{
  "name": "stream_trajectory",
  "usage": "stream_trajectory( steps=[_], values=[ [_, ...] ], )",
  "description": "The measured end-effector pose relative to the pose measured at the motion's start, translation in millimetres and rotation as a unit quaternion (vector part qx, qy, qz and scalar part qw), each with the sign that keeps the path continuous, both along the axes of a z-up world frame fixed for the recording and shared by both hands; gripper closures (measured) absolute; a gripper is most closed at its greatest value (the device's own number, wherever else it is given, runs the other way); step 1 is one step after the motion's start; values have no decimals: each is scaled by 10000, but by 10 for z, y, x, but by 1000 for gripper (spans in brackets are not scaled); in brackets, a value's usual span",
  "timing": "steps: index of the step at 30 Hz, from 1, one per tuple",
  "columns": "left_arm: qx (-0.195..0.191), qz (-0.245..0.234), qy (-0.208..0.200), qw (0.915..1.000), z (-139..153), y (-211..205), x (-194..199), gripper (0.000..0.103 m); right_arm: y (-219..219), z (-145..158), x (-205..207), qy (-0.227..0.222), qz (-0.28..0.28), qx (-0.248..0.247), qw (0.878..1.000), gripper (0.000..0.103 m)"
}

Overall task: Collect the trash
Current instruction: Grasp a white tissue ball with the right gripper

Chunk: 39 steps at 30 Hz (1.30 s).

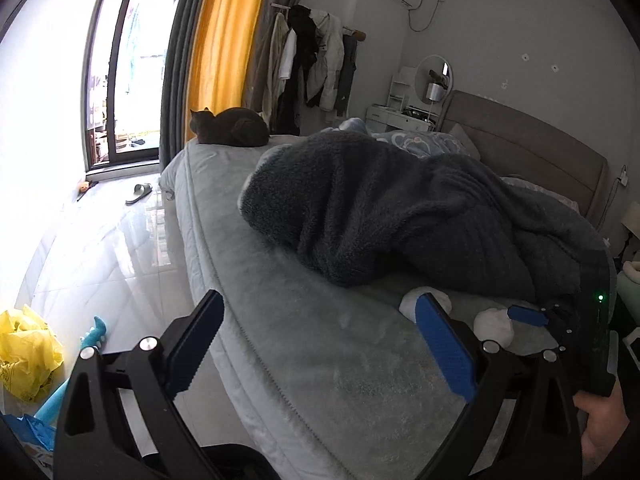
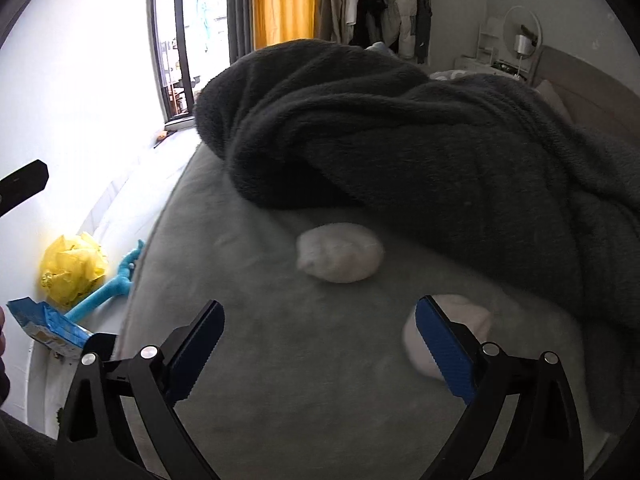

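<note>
Tissue wads lie on the grey bed [image 2: 256,360]: one wad [image 2: 340,253] at frame centre just below the dark blanket [image 2: 400,132], another [image 2: 460,320] lower right behind the right gripper [image 2: 320,344], jaws wide and empty. Left gripper [image 1: 320,344] also gapes wide, holding nothing. Yellow bag [image 2: 72,272] sits on the floor at left.

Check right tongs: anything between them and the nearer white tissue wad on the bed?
Nothing visible. The right tongs are open over bare bedspread, and the near tissue wad lies beside the right finger. The dark blanket lies just beyond it, not in front.
</note>
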<state>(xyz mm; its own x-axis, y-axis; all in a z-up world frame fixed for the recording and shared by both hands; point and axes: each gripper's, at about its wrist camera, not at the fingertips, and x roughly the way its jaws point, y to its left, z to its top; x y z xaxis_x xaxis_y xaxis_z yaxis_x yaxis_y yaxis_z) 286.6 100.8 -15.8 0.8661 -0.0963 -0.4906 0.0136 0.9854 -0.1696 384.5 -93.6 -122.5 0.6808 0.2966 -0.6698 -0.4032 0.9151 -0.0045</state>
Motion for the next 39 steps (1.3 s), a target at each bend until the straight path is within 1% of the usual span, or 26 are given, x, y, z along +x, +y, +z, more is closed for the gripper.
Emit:
stream_trajectory(
  steps=[4,7,9,12,18,21,25,28,30,31,33,36,39],
  values=[
    [164,-75,35,9998,-37,-131,122,5,-235,-66,108,89,-146,127,9998,6],
    [289,-128,89,9995,-99,-237,207,5,-351,-106,137,87,-203,94,9997,6],
    [280,-181,124,9994,-138,-307,253,5,-437,-141,177,74,-269,42,9996,6],
    [296,-291,141,9990,-204,-424,331,5,-580,-221,246,145,-377,95,9991,6],
    [191,-540,254,9980,-355,-666,529,5,-777,-371,363,309,-524,358,9975,6],
    [145,-622,318,9975,-416,-768,611,5,-847,-416,442,402,-524,598,9960,6],
    [87,-634,403,9971,-516,-865,723,5,-865,-402,493,333,-498,675,9959,6],
    [72,-663,443,9968,-577,-914,806,5,-887,-446,518,402,-490,710,9955,13],
    [46,-673,479,9966,-607,-946,848,5,-896,-489,542,476,-469,720,9952,21],
    [21,-681,510,9964,-630,-963,877,5,-896,-515,559,527,-453,702,9951,23],
    [-38,-693,564,9960,-662,-996,919,5,-890,-545,574,587,-440,653,9952,35],
    [-114,-746,644,9951,-713,-1080,976,5,-911,-566,583,619,-386,601,9955,46],
    [-111,-820,693,9942,-771,-1183,1028,5,-977,-540,557,589,-323,713,9952,51]
  ],
)
